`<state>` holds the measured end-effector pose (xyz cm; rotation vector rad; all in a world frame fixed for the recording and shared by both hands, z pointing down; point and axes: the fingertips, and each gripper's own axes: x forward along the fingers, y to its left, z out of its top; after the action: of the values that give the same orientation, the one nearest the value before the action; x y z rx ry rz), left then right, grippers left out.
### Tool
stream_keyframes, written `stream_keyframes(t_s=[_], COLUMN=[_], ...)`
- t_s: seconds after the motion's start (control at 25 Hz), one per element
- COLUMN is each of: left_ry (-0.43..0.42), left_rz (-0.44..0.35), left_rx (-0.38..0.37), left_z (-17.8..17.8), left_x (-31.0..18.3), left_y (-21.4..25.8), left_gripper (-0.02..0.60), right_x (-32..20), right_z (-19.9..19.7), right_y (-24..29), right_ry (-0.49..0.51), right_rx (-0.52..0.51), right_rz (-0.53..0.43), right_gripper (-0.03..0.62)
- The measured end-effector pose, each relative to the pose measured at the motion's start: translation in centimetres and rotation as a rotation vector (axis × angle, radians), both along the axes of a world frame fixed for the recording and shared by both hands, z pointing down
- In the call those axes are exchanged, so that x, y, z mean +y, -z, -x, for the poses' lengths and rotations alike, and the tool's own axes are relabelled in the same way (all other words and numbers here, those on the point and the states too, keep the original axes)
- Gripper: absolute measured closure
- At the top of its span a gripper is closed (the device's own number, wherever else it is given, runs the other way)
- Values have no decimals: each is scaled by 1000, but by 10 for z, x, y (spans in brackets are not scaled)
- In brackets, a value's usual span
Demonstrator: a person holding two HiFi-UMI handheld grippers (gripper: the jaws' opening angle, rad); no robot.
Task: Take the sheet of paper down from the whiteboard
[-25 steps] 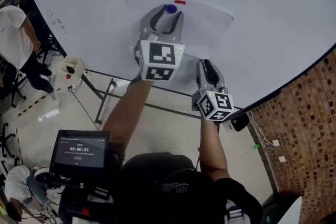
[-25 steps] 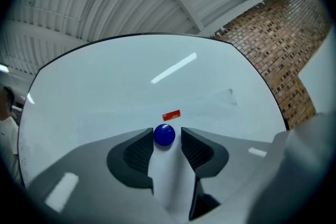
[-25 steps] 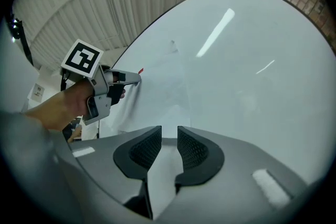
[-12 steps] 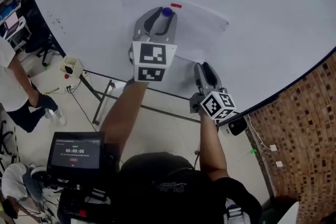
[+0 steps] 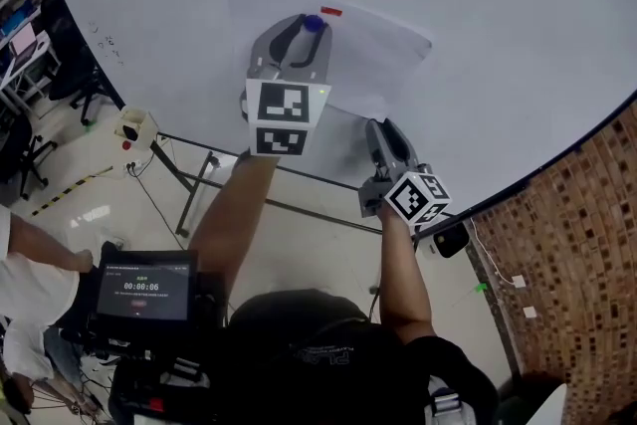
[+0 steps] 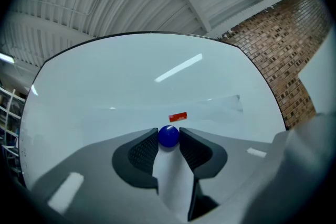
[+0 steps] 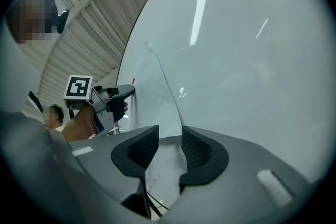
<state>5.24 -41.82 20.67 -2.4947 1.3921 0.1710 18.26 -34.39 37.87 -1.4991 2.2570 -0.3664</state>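
Closing the left gripper [image 6: 168, 139] onto the blue magnet [image 6: 168, 135] pinning the sheet of paper [image 5: 373, 55] by its top edge mid-whiteboard [image 5: 498, 35], pads touching it, probably to pop it off, while easing the right gripper [image 7: 169, 136] shut around the sheet's loose bottom edge, not pinching yet, to catch it.

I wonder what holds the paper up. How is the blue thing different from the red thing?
The blue magnet is a round knob; the red piece is a small flat rectangle. The blue magnet sits between the jaws of the left gripper, which are closing on it; the red piece is untouched, just above it. Both sit near the top edge of the sheet of paper on the whiteboard.
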Motion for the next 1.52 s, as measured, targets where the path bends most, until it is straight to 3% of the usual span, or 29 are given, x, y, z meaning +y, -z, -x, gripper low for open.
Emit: stream_keyframes(t_s=[0.6,0.8,1.52], left_ry=[-9,-11,-30], left_rz=[4,6,5], left_rx=[-3,3,17], left_z=[-1,1,1], left_x=[-1,-2,4], left_y=[0,0,-3], left_gripper=[456,457,459], right_x=[-2,1,16], right_z=[8,6,5], right_y=[14,20,24], right_ry=[39,11,-9], right_rx=[-39,-25,-23], right_rz=[-36,-62,-73], right_gripper=[488,580,582])
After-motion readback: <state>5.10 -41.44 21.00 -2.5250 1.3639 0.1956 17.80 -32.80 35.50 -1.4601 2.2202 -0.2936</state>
